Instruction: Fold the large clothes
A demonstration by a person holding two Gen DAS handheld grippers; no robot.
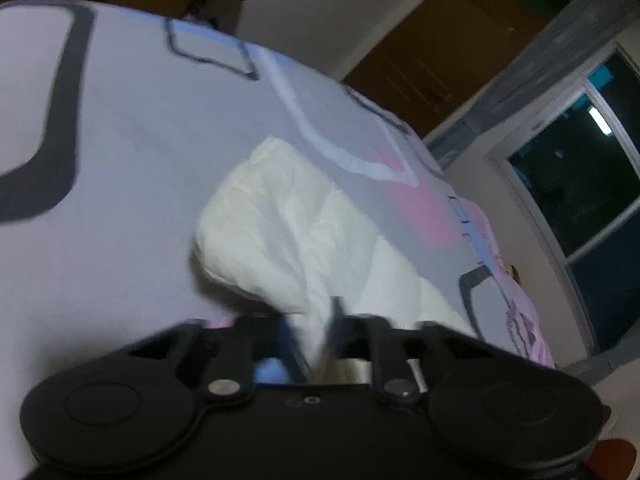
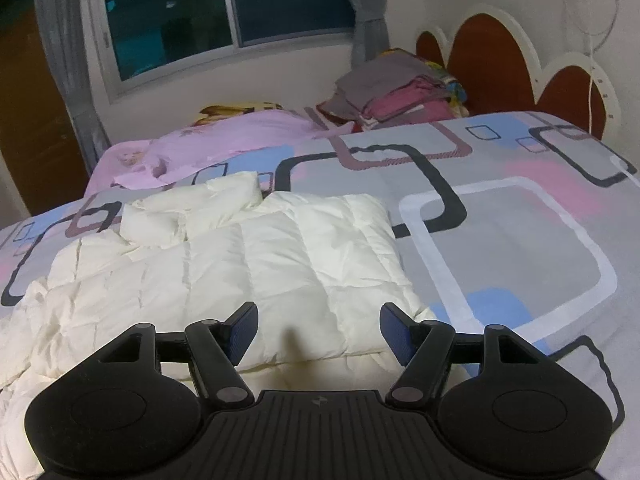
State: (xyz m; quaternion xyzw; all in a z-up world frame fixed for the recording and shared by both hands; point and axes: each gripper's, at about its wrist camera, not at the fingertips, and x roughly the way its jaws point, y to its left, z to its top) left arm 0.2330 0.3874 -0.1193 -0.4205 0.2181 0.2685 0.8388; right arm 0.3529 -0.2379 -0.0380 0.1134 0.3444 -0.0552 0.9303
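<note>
Because your left wrist view is tilted and smeared, read it with care: your left gripper (image 1: 316, 336) has its jaws drawn tight together with a fold of the white puffer jacket (image 1: 288, 232) pinched between them, and the cloth runs up and away from the jaws across the patterned bedspread (image 1: 120, 160). The jacket there looks bunched and rounded at its far end, pale cream, softly creased. In your right wrist view the same jacket (image 2: 248, 256) lies flat on the bedspread (image 2: 520, 240), straight ahead of your right gripper (image 2: 319, 332) and spilling off to the left of the frame; its near right corner sits just ahead of the right-hand pad. Your right gripper's jaws stand wide apart and hold nothing; they hang over the jacket's near edge. The quilted panels run away from you, so the long axis seems to lie left to right across the view, with a rumpled collar or sleeve at the far left. Your left hand already has the cloth, and your right is poised nearest the free corner, likely the next hold.
</note>
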